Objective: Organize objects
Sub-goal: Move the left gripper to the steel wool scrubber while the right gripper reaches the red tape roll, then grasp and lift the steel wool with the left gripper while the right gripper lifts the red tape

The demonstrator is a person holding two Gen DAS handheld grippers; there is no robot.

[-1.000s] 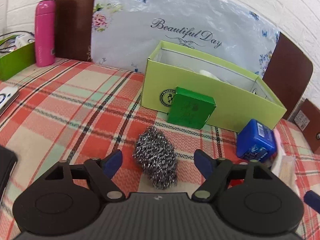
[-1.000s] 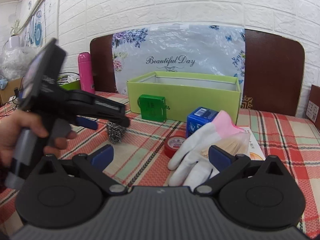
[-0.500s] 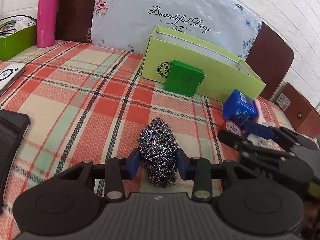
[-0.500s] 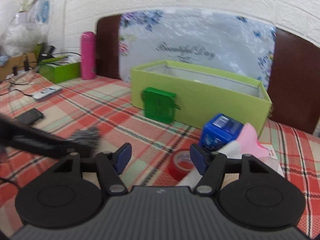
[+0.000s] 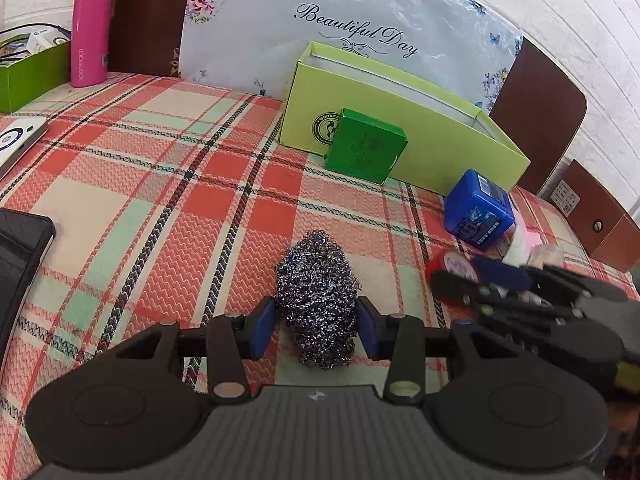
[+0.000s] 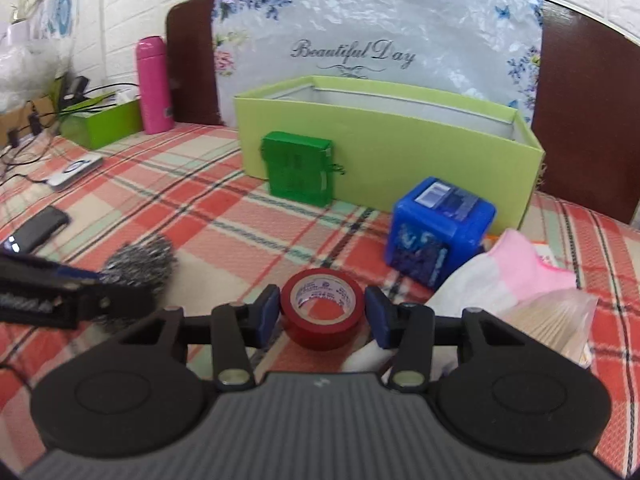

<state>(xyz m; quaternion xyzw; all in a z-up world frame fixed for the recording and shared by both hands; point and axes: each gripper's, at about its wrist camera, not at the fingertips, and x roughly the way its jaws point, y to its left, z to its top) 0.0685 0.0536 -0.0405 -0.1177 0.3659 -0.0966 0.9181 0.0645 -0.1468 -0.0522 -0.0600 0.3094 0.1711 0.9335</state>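
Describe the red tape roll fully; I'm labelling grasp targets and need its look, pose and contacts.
The red tape roll is a glossy plastic ring with a white inner core bearing faint blue print. It lies flat on the plaid tablecloth, its hole facing up, tipped slightly toward the camera. It sits between the blue pads of the right gripper, whose jaws are closing; the pads look at or almost at its sides, firm contact unclear. A white glove lies just right of it, and the blue cube box behind.
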